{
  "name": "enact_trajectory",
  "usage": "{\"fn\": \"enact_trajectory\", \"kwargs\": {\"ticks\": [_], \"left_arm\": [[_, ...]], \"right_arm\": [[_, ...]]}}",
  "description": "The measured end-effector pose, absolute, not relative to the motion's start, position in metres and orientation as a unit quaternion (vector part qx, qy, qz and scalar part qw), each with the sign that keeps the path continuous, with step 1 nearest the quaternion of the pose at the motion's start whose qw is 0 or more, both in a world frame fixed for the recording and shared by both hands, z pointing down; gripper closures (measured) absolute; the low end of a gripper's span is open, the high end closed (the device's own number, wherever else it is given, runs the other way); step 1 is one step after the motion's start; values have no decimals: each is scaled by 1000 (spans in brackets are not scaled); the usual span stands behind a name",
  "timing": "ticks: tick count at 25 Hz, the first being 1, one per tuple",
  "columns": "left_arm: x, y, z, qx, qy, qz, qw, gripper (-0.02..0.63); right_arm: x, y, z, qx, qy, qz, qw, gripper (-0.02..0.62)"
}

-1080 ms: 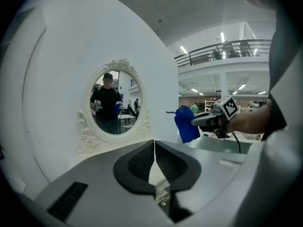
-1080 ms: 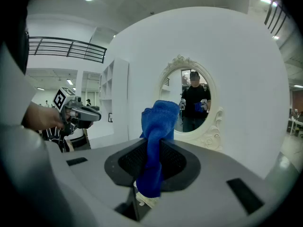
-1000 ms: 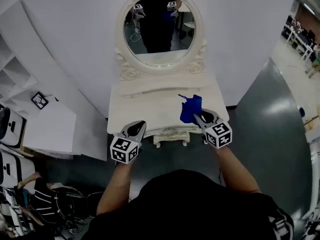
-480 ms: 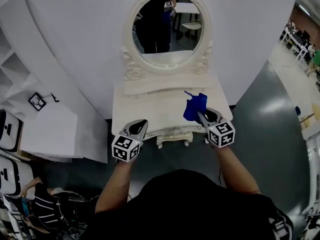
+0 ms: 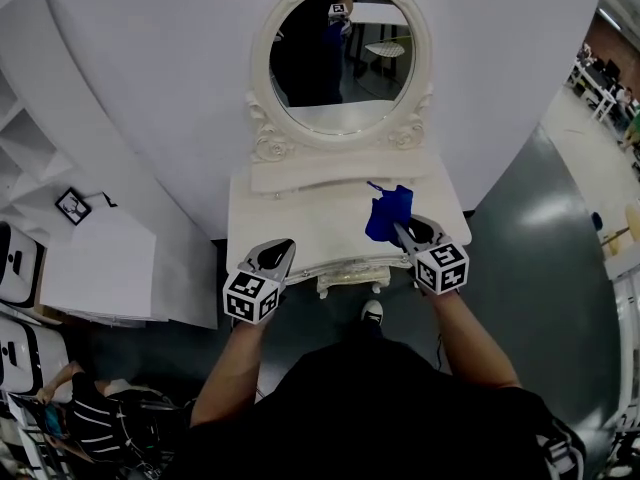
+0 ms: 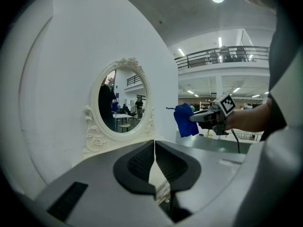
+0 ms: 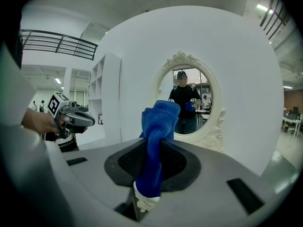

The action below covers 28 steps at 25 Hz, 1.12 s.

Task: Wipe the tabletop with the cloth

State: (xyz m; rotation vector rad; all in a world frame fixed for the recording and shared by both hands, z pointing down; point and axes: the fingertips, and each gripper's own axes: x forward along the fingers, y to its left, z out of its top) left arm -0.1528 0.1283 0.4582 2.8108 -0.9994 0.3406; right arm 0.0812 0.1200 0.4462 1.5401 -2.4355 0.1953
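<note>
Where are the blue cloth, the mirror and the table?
cloth [image 5: 386,212], head view, middle of the bunched fabric
mirror [image 5: 340,66], head view, centre of the glass
table [image 5: 290,228], head view, bare left part of the top

This is a large open hall holding a staged bedroom corner: a white dressing table [image 5: 300,218] with an oval mirror [image 5: 340,58] against a free-standing wall [image 5: 150,68], while a railed balcony [image 6: 222,56] and ceiling strip lights [image 6: 181,52] show behind.

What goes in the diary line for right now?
right tongs: shut on blue cloth | left tongs: shut, empty | cloth: in the air over tabletop, not touching
</note>
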Motion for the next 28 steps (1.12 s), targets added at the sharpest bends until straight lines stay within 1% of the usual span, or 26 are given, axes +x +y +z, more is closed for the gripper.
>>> {"fn": "enact_trajectory", "kwargs": {"ticks": [8, 20, 28], "left_arm": [[-138, 82, 464, 926, -350, 123, 75, 594], [-81, -15, 484, 912, -371, 149, 95, 594], [-50, -68, 480, 902, -393, 151, 100, 594]], "right_arm": [[96, 62, 459, 513, -846, 75, 125, 534], [150, -55, 484, 484, -860, 94, 132, 534], [178, -113, 488, 462, -871, 97, 133, 534]]}}
